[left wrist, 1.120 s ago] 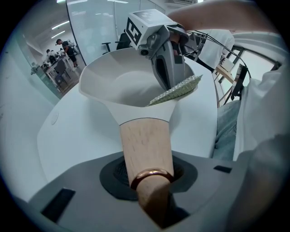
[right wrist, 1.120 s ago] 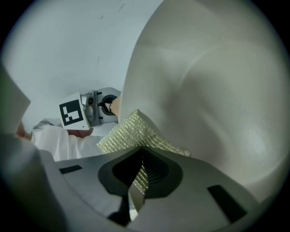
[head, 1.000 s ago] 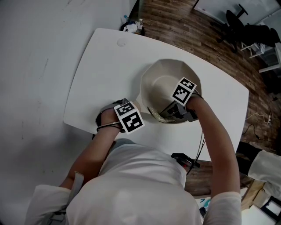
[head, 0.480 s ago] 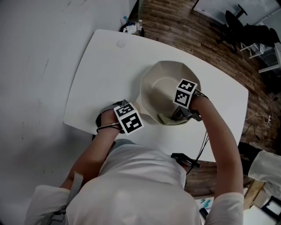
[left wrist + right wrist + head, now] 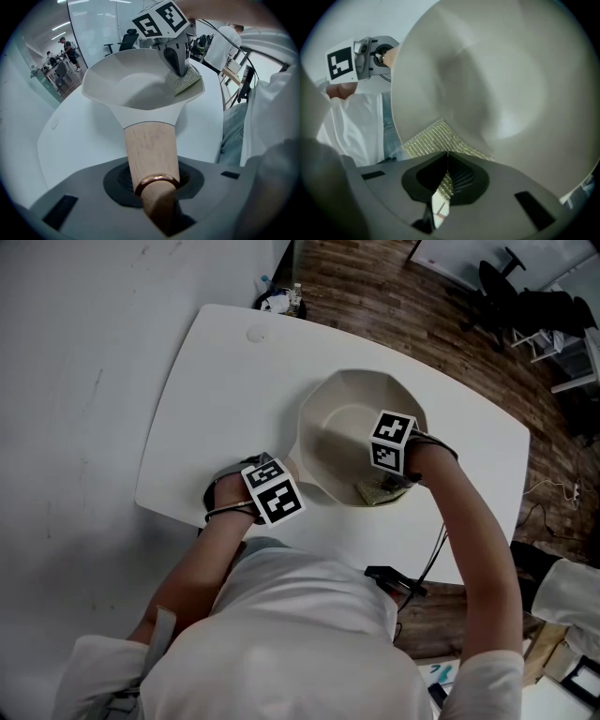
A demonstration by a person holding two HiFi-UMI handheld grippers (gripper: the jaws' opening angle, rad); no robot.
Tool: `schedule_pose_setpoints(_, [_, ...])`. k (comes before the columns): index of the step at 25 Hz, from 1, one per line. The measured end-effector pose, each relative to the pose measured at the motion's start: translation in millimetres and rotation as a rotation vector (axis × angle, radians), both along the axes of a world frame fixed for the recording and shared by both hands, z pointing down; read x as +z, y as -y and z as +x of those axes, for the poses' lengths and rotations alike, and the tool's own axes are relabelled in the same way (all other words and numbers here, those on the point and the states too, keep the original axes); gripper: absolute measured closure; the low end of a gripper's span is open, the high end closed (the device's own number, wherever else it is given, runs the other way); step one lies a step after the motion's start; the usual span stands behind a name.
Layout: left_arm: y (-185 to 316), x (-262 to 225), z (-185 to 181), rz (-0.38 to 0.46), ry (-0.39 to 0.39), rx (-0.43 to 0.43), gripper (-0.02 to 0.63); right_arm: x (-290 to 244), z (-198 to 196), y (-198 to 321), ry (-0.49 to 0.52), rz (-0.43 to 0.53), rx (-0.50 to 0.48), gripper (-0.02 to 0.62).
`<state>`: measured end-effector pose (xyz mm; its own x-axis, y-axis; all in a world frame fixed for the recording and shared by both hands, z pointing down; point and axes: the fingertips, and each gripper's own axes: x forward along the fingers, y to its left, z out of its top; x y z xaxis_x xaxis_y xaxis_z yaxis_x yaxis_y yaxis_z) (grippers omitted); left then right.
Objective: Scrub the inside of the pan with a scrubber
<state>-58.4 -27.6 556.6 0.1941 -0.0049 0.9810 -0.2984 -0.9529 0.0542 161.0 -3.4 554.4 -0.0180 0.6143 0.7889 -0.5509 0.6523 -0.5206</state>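
- A person works a pale pan on a white table, with a gripper in each hand.
- The left gripper is clamped on the pan's wooden handle, at its copper-coloured ring. It braces the pan from the handle end.
- The right gripper reaches into the pan over the rim nearest the person. Its jaws are pinched tight on a yellow-green mesh scrubber.
- The scrubber lies flat against the pan's inner wall, just below the rim, on the person's side and to the right of the handle. In the left gripper view, one corner of it pokes up over that rim.
- The pan stands on the table with its handle pointing back toward the person's left hand.
- Scrubbing looks to be under way, with the pan steadied, the scrubber gripped and its mesh face touching the inside.
- No view shows dirt, foam or water inside the pan, so which patches are already done cannot be told.
- The pan's floor and its far wall have no scrubber on them at this moment. As a judgement, a full round of the wall and a pass over the floor cannot be counted as finished, and the job reads as partway through.
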Motion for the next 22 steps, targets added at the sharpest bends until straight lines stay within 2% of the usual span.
schedule_pose_setpoints(6, [-1.2,-1.0,0.9,-0.001,0.001,0.001,0.489,2.4,29.0,20.4,-0.133,0.107,-0.127,0.572])
schedule_pose_setpoints(11, [-0.9,-1.4,1.4,-0.001,0.001,0.004,0.489,8.4,47.8,47.9,-0.214,0.248,-0.164,0.572])
schedule_pose_setpoints(17, [-2.1,-2.0,2.1,-0.004,-0.001,0.003,0.489,11.2,55.1,74.4,-0.257,0.396,-0.185,0.572])
schedule_pose_setpoints(22, [-2.3,-0.3,2.1,-0.007,-0.004,0.006,0.489,22.9,54.2,107.5,-0.242,0.549,-0.211,0.572])
